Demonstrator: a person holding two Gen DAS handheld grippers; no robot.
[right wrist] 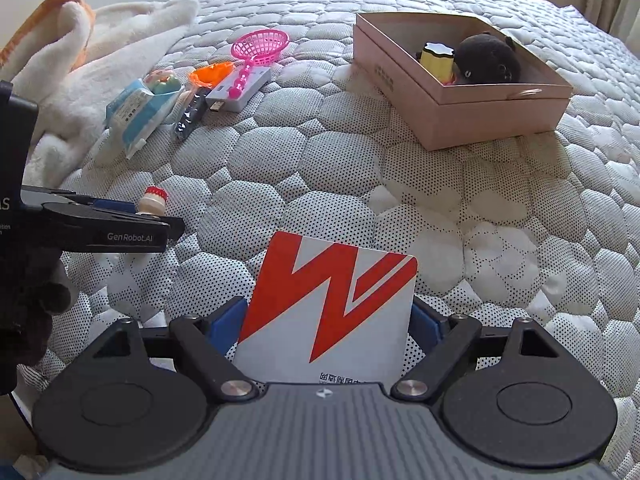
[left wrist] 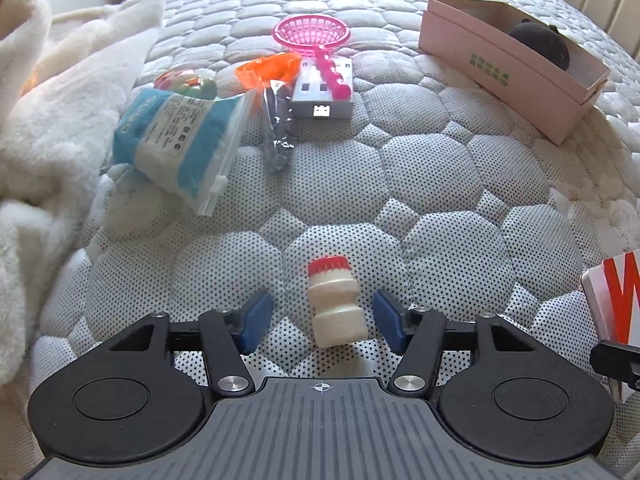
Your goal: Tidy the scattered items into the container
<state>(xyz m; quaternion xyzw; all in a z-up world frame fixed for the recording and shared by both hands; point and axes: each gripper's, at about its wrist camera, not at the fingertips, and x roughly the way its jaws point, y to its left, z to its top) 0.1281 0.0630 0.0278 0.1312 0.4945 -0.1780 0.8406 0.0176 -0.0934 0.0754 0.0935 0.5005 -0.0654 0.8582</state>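
A small white bottle with a red cap (left wrist: 336,306) lies on the quilted bed between the open blue pads of my left gripper (left wrist: 324,322), touching neither. It also shows in the right wrist view (right wrist: 152,200) beside the left gripper (right wrist: 120,220). My right gripper (right wrist: 326,320) is shut on a white card with a red W mark (right wrist: 328,312); its edge shows at the right of the left wrist view (left wrist: 616,300). The pink box (right wrist: 460,92) stands far right and holds a black plush toy (right wrist: 488,60) and a yellow item (right wrist: 438,60).
Farther back lie a blue and white zip bag (left wrist: 176,144), a black packet (left wrist: 278,128), a white USB hub (left wrist: 322,88), a pink toy net (left wrist: 312,34), an orange scoop (left wrist: 268,66) and a round toy (left wrist: 186,82). A white fluffy blanket (left wrist: 44,112) is at the left.
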